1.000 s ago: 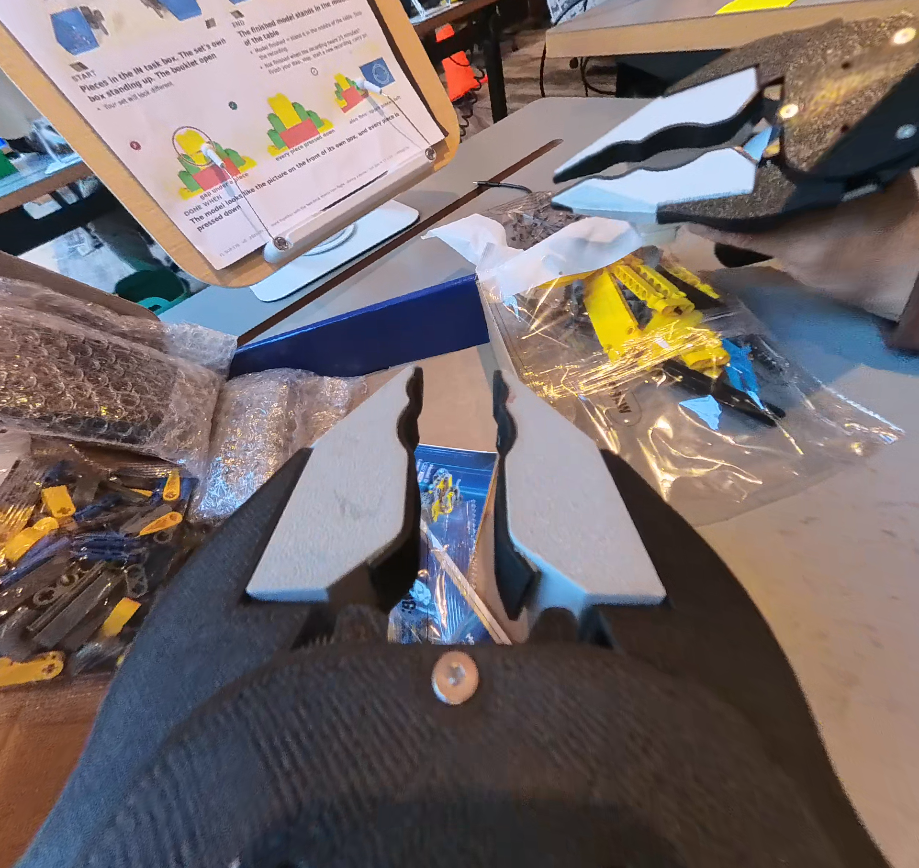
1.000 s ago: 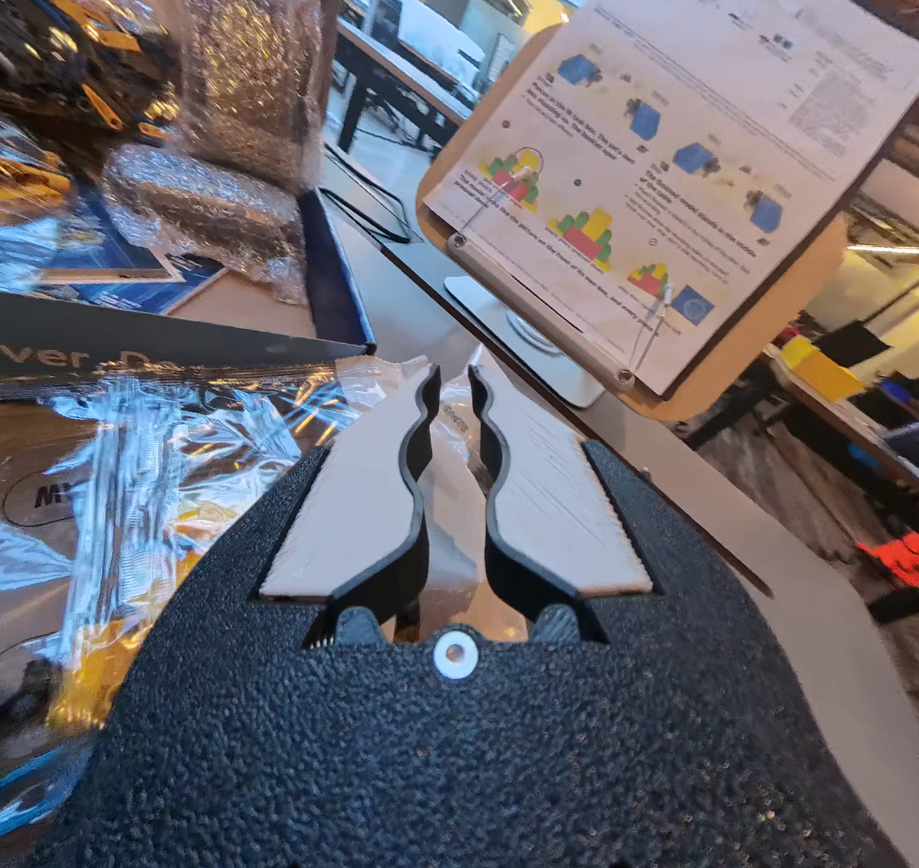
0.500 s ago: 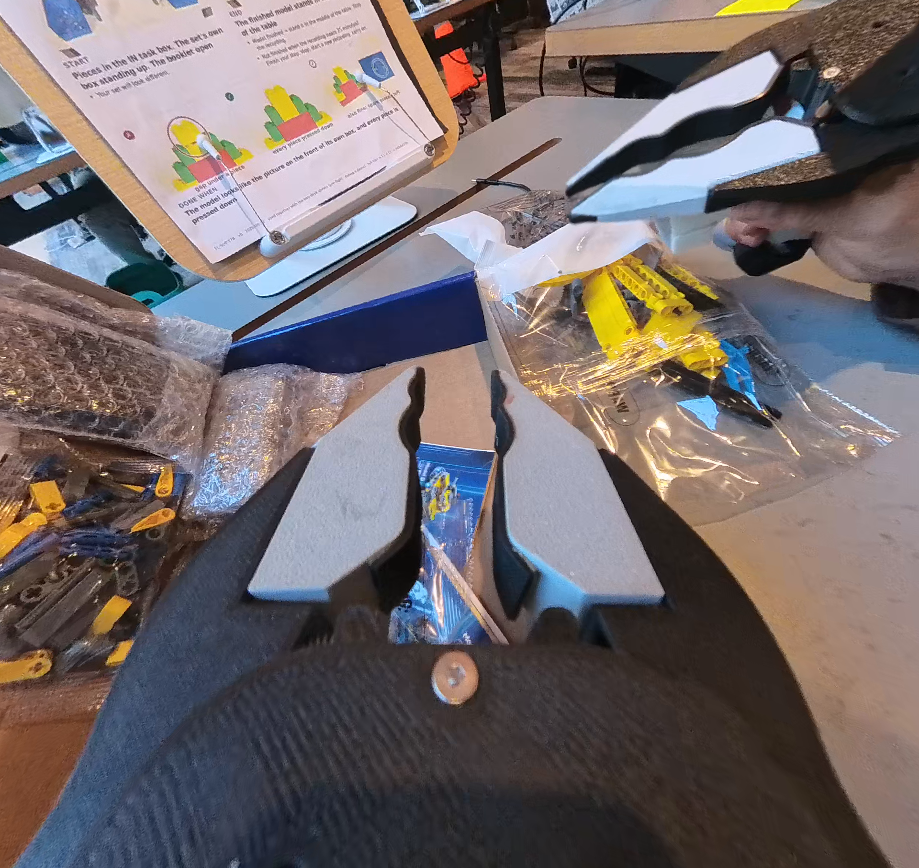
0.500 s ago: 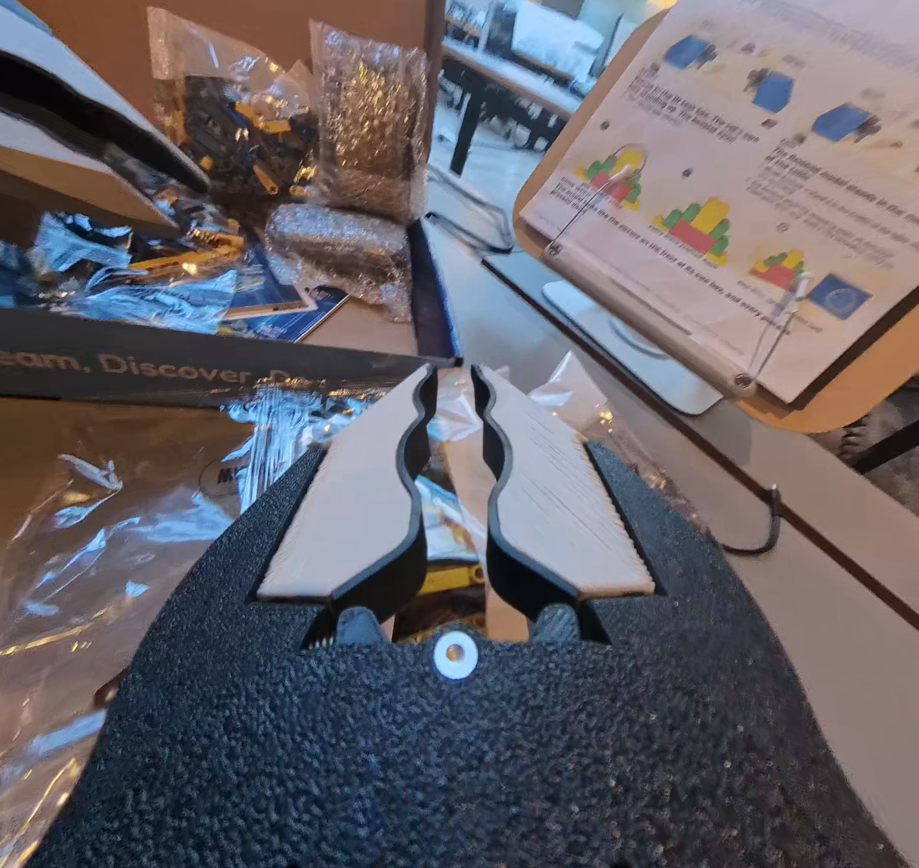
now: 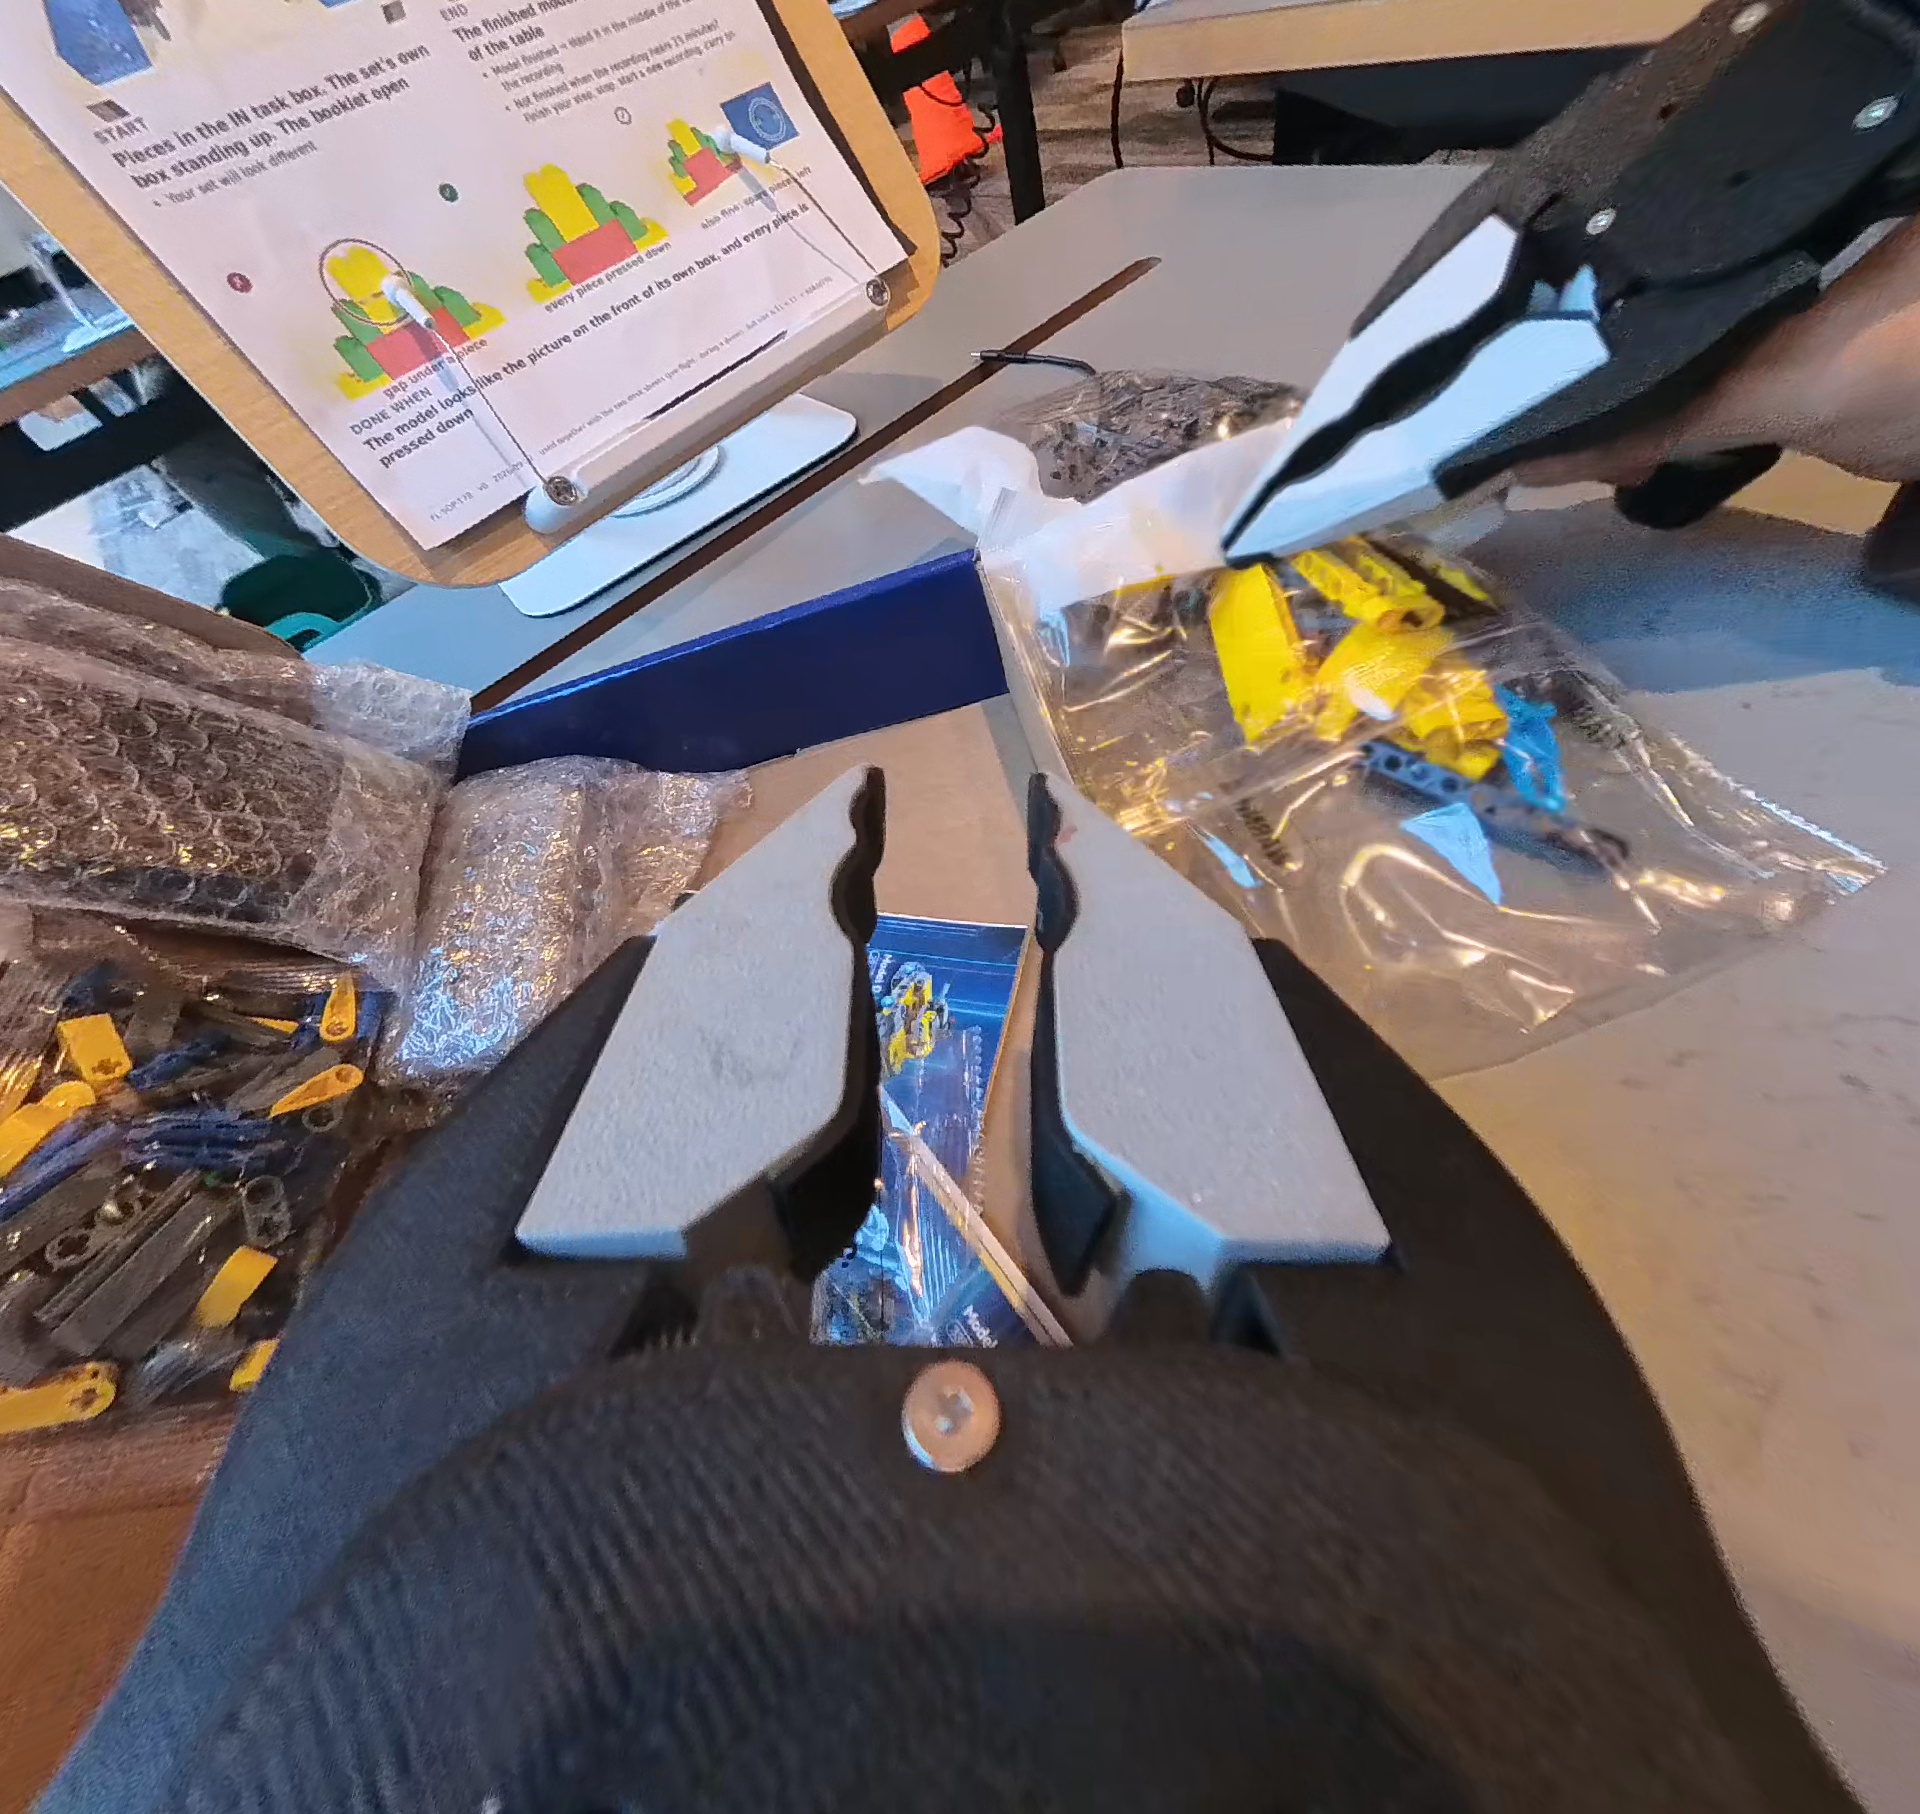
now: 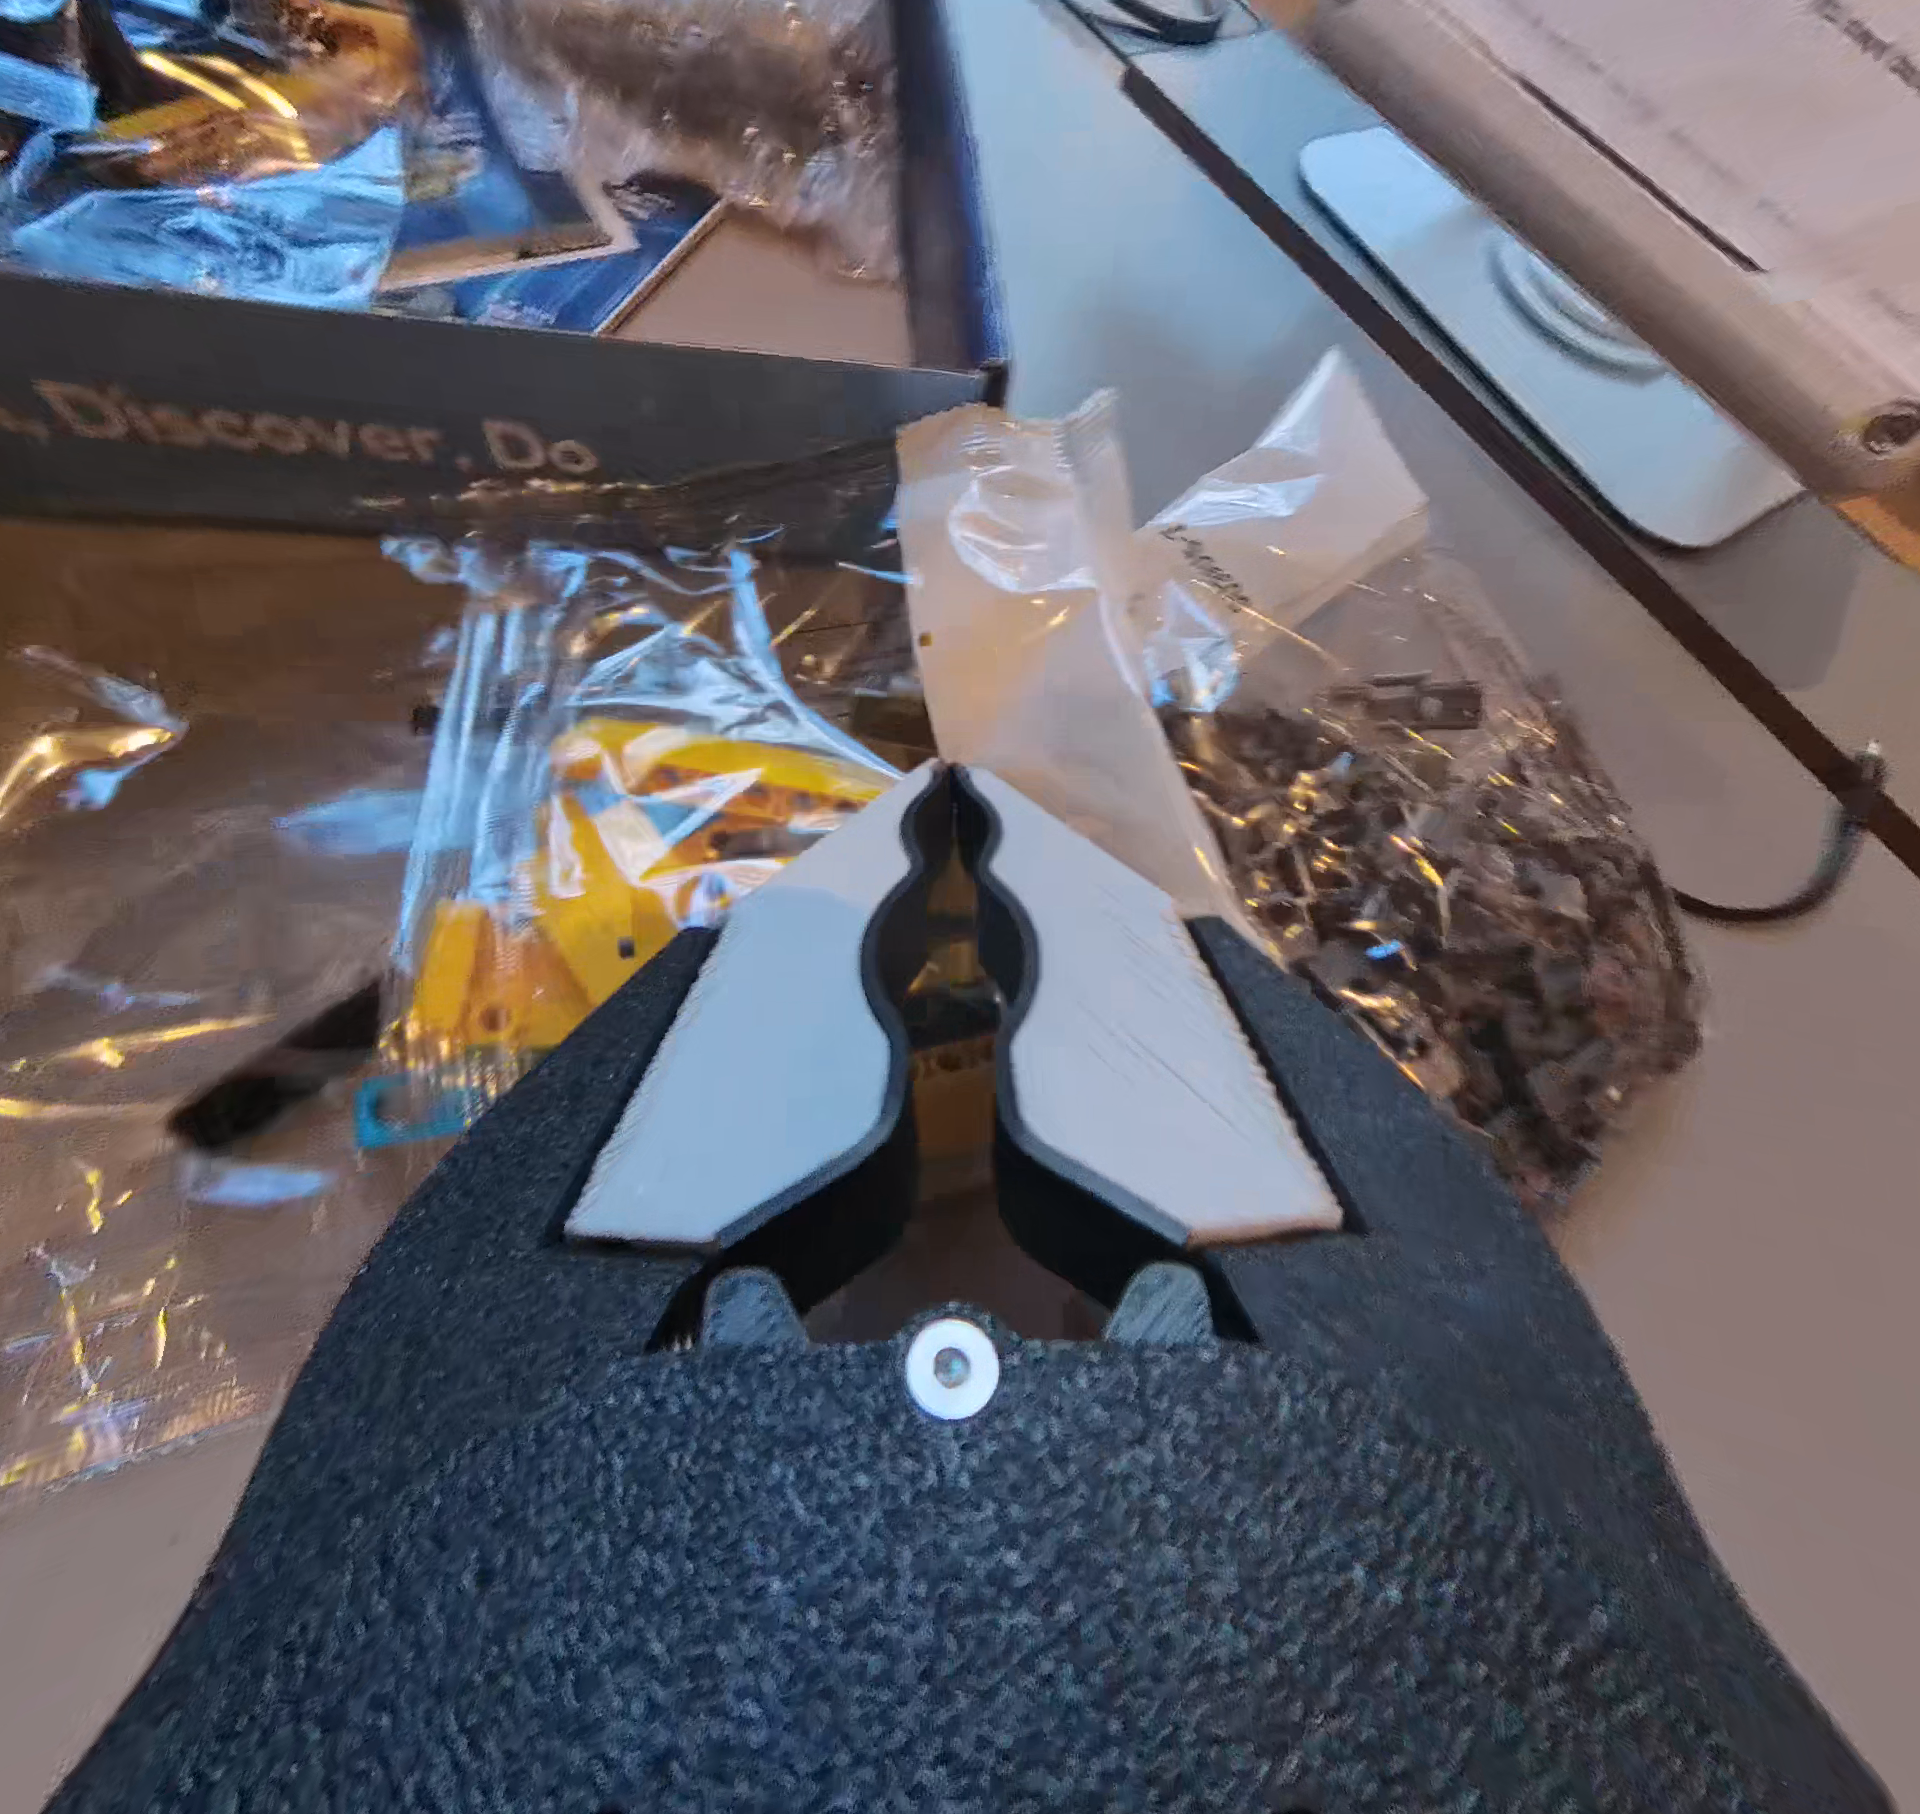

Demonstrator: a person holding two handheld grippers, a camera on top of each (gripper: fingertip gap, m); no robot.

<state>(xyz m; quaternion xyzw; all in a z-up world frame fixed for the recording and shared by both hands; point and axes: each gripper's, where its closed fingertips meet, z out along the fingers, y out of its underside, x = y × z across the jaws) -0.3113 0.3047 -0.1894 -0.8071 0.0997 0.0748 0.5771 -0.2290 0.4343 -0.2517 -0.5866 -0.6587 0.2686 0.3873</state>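
1. Right tongs [image 6: 951, 775]: tips pressed together, seemingly pinching the white top strip of the clear bag [image 6: 623, 829]; only a thin fold caught, if any. Yellow and blue pieces lying low in that bag, below and to the left of the tips, on the table [image 5: 1714, 1245].
2. Left tongs [image 5: 954, 808]: partly open, holding nothing, hanging above the blue booklet [image 5: 935, 1016] inside the box [image 5: 748, 673].
3. Likely trouble: slippery film sliding out of so slight a pinch, or tearing at the strip under the weight of the pieces.
4. Another risk: snagging the second bag [image 6: 1455, 881] of small dark pieces, just right of the right tongs' tips and touching the clear bag, and dragging it along.
5. Beyond the right tips: the box's dark wall, close enough to catch the bag's loose film.
6. Farther right: the instruction board [image 5: 416, 206] on its white stand, and a thin black cable [image 6: 1829, 860] near the dark bag.
7. Left of the left tongs: bubble-wrap bundles [image 5: 561, 881] and a bag of yellow and dark pieces [image 5: 156, 1141], crowding the box.
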